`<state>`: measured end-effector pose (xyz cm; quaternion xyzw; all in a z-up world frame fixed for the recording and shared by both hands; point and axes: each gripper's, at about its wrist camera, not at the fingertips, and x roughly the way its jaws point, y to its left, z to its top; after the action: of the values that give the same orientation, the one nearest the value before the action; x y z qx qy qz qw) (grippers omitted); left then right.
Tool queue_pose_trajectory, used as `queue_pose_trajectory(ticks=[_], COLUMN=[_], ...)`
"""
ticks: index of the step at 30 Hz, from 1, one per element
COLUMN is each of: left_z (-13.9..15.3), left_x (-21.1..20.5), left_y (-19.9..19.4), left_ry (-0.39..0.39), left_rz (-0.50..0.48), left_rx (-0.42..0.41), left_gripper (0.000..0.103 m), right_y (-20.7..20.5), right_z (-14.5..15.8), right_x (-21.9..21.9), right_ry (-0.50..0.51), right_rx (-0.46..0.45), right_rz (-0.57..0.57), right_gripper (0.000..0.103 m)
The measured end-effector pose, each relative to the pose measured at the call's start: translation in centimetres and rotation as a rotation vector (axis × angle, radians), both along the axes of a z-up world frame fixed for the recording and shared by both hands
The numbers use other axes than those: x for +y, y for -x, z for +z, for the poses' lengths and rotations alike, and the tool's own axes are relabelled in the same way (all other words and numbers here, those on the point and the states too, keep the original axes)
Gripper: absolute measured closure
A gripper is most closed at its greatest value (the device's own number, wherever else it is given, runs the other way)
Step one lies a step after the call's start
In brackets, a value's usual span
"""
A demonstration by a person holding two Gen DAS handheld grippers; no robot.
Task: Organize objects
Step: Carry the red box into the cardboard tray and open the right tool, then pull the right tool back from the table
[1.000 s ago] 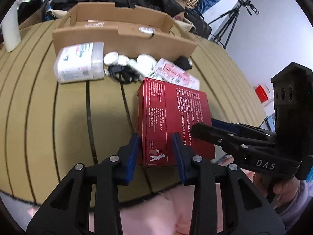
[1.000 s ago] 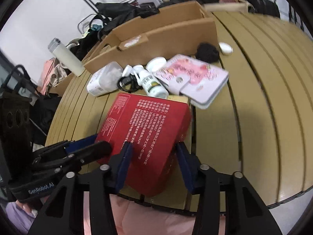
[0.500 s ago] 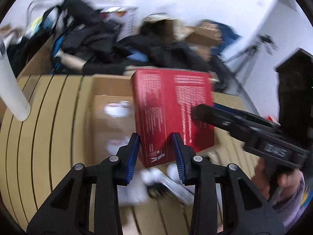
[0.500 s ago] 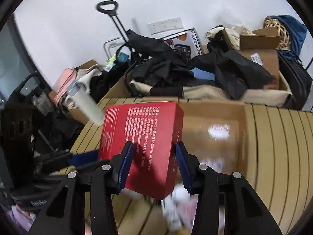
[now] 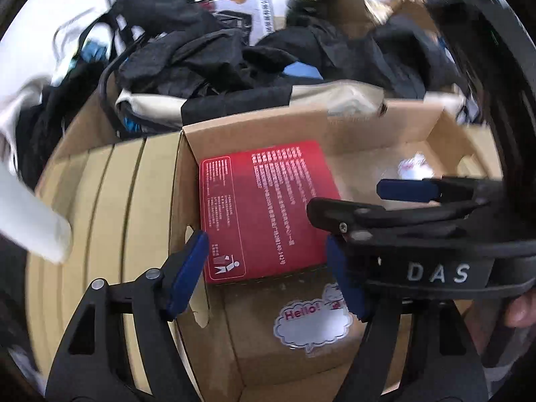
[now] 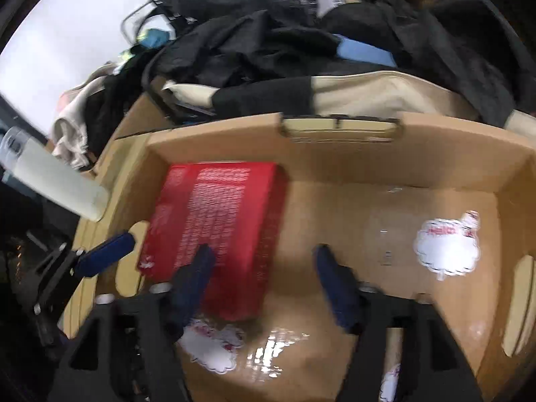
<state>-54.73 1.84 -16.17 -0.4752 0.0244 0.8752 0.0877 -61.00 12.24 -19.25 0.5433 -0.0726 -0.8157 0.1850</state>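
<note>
Both views are motion-blurred, so the white print on the red box [image 5: 264,211] cannot be read, and the dark pile of clothing and bags [image 5: 214,50] behind the cardboard box [image 5: 351,124] is hard to sort into items. One red box lies flat inside the cardboard box, against its left wall and near the far corner. Left gripper [image 5: 268,268] is spread wide, its blue pads either side of the red box's near end with gaps showing, not clamping it. Right gripper [image 6: 264,274] is likewise released, jaws apart; its left pad overlaps the red box in view, contact cannot be told. Left view cuts off the cardboard box's right side behind the right gripper body [image 5: 435,254] marked DAS; right view shows the whole interior, a handle slot in the far wall and three cloud-shaped stickers [image 6: 445,248], the left view only two. One white cylinder [image 6: 57,181] lies outside on the slatted worktop [image 5: 110,201], cut off at the frame edge.
</note>
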Motion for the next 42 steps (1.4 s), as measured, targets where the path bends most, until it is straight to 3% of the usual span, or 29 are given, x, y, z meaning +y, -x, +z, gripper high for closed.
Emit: queue_pose_trajectory(ticks=[4,8,10,11,15,20,24,26,30,36,40,42], left_z=[0.6,4.4,8.1,10.2,17.1,21.4,22.7,23.8,25.1,26.0,24.7,23.3], left_x=[0.8,-0.4,-1.4,-1.9,-4.7,-8.6,-9.9,-9.8,-9.0,-6.9,-5.8,-5.7], left_y=[-1.4,-3.2,-5.3,-6.5,-12.3,-21.3,-26.2,-28.5,-32.6,-42.0,-47.7,-50.2], left_ry=[0.027,-0.026,-0.043,-0.035,0.039,0.065,0.042,0.028,0.025,0.031,0.015,-0.020], left_rz=[-0.013,-0.006,0.011,0.028,0.094,0.164,0.209,0.210,0.193,0.077,0.028,0.007], left_rx=[0.008,0.034,0.089,0.115,0.199,0.160,0.135,0.151,0.179,0.283,0.320,0.327], left_gripper=[0.035,0.034,0.027,0.019,0.000,0.000,0.000,0.000,0.000,0.000,0.000,0.000], right_y=[-0.5,-1.6,-3.3,-4.2,-9.8,-18.8,-26.0,-28.7,-33.8,-43.4,-49.2,-52.7], right_z=[0.0,1.6,5.0,7.1,15.5,20.9,22.5,23.1,24.5,25.0,23.9,23.2], right_x=[0.0,1.3,2.5,3.2,7.1,11.0,12.8,12.9,12.5,10.8,10.4,10.7], right_ry=[-0.078,0.012,0.034,0.038,0.045,-0.135,-0.306,-0.319,-0.307,-0.242,-0.218,-0.142], right_rx=[0.013,-0.045,0.002,0.036,0.133,0.198,0.257,0.269,0.313,0.411,0.451,0.491], right_rz=[-0.001,-0.007,-0.003,0.003,0.029,0.077,0.093,0.097,0.093,0.133,0.101,0.053], right_gripper=[0.017,0.017,0.017,0.017,0.017,0.016,0.016,0.016,0.016,0.016,0.016,0.016])
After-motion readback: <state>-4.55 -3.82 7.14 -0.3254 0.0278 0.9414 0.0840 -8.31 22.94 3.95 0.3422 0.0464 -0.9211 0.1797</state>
